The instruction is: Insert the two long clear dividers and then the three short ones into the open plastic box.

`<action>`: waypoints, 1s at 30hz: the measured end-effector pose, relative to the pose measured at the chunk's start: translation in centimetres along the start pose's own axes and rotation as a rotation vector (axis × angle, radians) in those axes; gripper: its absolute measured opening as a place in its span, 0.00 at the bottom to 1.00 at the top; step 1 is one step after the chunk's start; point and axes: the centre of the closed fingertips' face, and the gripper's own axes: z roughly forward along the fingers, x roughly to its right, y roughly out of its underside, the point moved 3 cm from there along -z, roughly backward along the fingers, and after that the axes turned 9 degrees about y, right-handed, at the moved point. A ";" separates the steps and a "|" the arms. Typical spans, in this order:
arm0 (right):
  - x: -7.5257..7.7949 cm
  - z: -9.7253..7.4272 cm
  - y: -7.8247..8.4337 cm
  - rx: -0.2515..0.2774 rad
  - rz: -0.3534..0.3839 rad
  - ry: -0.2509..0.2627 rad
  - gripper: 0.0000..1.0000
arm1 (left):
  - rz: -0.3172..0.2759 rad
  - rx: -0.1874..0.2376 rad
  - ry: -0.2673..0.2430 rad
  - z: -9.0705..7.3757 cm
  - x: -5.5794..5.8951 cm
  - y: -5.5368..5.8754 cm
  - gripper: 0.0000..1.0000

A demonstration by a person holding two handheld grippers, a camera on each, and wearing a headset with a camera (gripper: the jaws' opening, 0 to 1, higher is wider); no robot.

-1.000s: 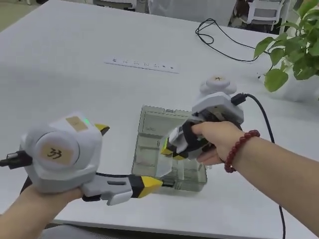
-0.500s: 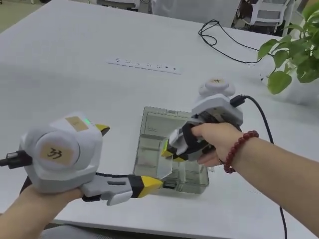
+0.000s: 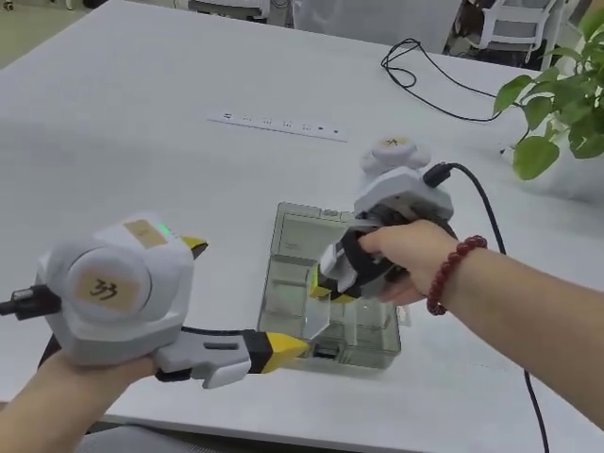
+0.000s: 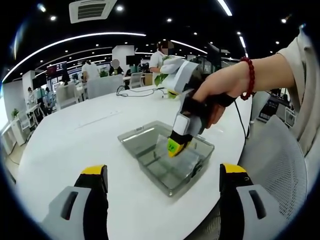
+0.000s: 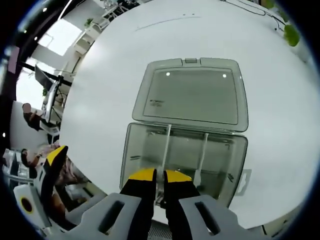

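The open clear plastic box (image 3: 370, 342) lies near the table's front edge, its lid (image 5: 192, 95) flat behind it. My right gripper (image 3: 321, 288) points down into the box base (image 5: 137, 150), shut on a clear divider (image 4: 162, 142) that stands upright inside the base. From my right gripper (image 5: 160, 175), the held divider (image 5: 163, 142) runs along the base toward the lid. A second clear divider (image 5: 204, 150) stands parallel to it. My left gripper (image 3: 238, 296) hovers open at the box's near left corner, holding nothing. From my left gripper (image 4: 163, 170), the right gripper (image 4: 175, 146) hangs over the box (image 4: 200, 150).
A white power strip (image 3: 274, 124) lies far across the table. A small white round device (image 3: 392, 151) sits behind the box, with a black cable (image 3: 444, 90) and a green plant (image 3: 557, 104) at the far right. The table's front edge runs just below the box.
The view has shifted slightly right. My right gripper has leaned a little farther over the box, still shut on the divider. The left gripper has stayed put.
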 end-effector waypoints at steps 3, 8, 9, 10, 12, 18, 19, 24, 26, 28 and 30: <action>-0.1 0.1 0.1 -0.003 -0.022 0.014 0.07 | -0.001 0.003 0.000 -0.1 0.0 0.0 0.94; -0.4 0.1 0.1 -0.004 -0.102 0.063 0.07 | 0.001 0.000 -0.001 -0.2 0.0 0.0 0.94; -0.5 0.0 0.4 -0.005 -0.127 0.081 0.07 | -0.001 0.001 -0.001 -0.2 0.0 0.0 0.94; -0.7 0.0 0.4 -0.002 -0.144 0.091 0.07 | 0.000 0.001 -0.002 -0.2 0.0 0.0 0.94; -1.0 -0.1 0.7 -0.005 -0.179 0.114 0.07 | 0.000 0.001 -0.004 -0.3 0.0 0.0 0.94; -1.6 -0.1 1.2 0.007 -0.259 0.173 0.07 | 0.002 0.001 -0.009 -0.3 0.1 0.0 0.94; -1.7 -0.1 1.2 0.009 -0.259 0.176 0.07 | 0.003 0.001 -0.009 -0.3 0.1 0.0 0.94; -1.8 0.3 1.4 0.015 -0.277 0.200 0.07 | 0.002 0.001 -0.011 -0.4 0.1 0.0 0.94; -1.6 0.5 1.1 0.016 -0.280 0.203 0.08 | 0.004 0.004 -0.011 -0.3 0.1 0.0 0.94; -1.4 0.7 1.0 0.015 -0.276 0.205 0.08 | 0.003 0.003 -0.013 -0.3 0.1 0.0 0.94; -1.2 1.1 0.8 0.015 -0.274 0.207 0.08 | 0.006 0.002 -0.014 -0.3 0.1 0.1 0.94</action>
